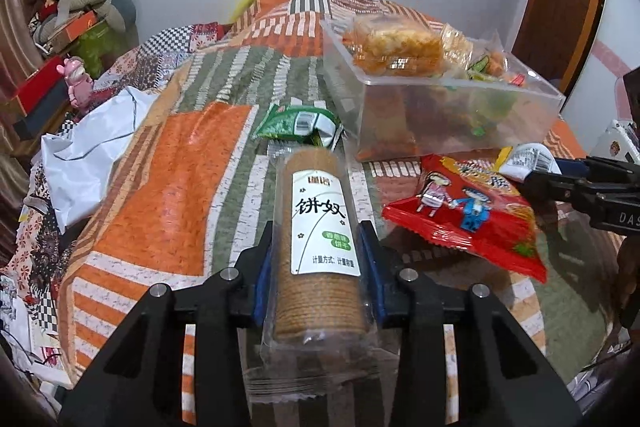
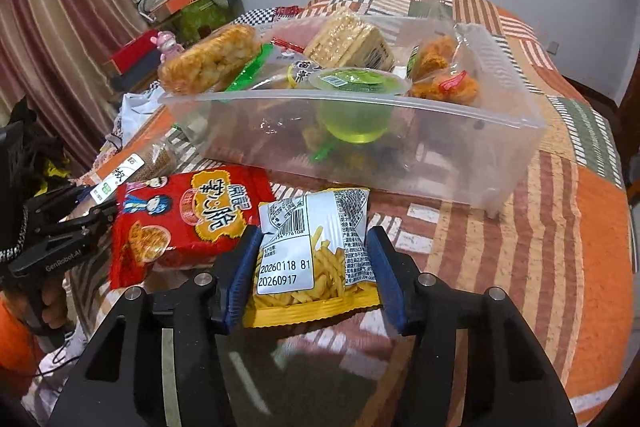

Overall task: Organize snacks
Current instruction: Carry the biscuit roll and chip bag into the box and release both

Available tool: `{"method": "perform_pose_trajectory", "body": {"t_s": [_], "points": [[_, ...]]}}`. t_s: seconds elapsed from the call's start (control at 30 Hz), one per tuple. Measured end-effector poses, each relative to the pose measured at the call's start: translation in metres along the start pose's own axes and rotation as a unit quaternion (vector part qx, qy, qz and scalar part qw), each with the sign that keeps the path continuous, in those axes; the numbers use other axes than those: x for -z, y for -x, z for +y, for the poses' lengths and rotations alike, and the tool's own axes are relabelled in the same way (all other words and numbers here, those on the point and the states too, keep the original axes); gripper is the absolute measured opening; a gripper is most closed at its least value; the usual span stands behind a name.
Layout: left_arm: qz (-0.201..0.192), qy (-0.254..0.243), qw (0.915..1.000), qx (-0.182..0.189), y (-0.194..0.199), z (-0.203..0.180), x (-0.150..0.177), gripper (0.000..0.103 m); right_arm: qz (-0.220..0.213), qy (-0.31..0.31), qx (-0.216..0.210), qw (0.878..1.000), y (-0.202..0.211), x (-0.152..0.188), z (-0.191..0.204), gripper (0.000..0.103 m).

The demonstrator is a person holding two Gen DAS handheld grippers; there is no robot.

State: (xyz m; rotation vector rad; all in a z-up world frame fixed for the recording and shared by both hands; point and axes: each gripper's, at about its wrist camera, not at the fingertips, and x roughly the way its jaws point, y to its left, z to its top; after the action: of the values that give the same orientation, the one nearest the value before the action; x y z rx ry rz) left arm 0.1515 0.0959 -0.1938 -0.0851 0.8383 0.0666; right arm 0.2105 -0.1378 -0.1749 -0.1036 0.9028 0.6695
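Blue pads of the left gripper (image 1: 320, 263) are pressing on both sides of a biscuit roll (image 1: 320, 247) in clear wrap with a white label, so this claw is closed on the roll and is holding it above the quilt (image 1: 160, 195). The roll is pointing away from the camera, toward the clear plastic bin (image 1: 460, 107). Just beyond its far end a green snack packet (image 1: 296, 123) is lying on the quilt, beside the near left corner of the bin. To the right of the roll a red snack bag (image 1: 472, 215) with cartoon children is lying near the bin.

The right gripper (image 2: 312, 267) is closed on a yellow bag of potato sticks (image 2: 316, 255), the blue pads are squeezing its two edges. The white back side with the barcode and date is facing up. The red snack bag (image 2: 184, 223) is lying just left of it and is touching it. Behind both, the clear plastic bin (image 2: 500, 147) is standing on the quilt (image 2: 560, 227) and is holding many snacks: a green jelly cup (image 2: 356, 107), rice crackers (image 2: 212, 59) sticking over the left rim, a block of wafers (image 2: 348, 39), and fried pieces in a bag (image 2: 444, 67) on the right side
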Motion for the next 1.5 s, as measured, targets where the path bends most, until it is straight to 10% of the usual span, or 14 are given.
{"method": "perform_pose_trajectory", "body": {"t_s": [0.83,1.5], "points": [[-0.094,-0.006,0.9955,0.014,0.085,-0.018,-0.040,0.033,-0.114,-0.018,0.032,0.993,0.082,-0.012,-0.009,0.051],[-0.116,-0.032,0.9914,0.051,0.052,-0.070,-0.107,0.034,-0.165,-0.026,0.053,0.985,0.086,-0.048,-0.029,0.051]]}}
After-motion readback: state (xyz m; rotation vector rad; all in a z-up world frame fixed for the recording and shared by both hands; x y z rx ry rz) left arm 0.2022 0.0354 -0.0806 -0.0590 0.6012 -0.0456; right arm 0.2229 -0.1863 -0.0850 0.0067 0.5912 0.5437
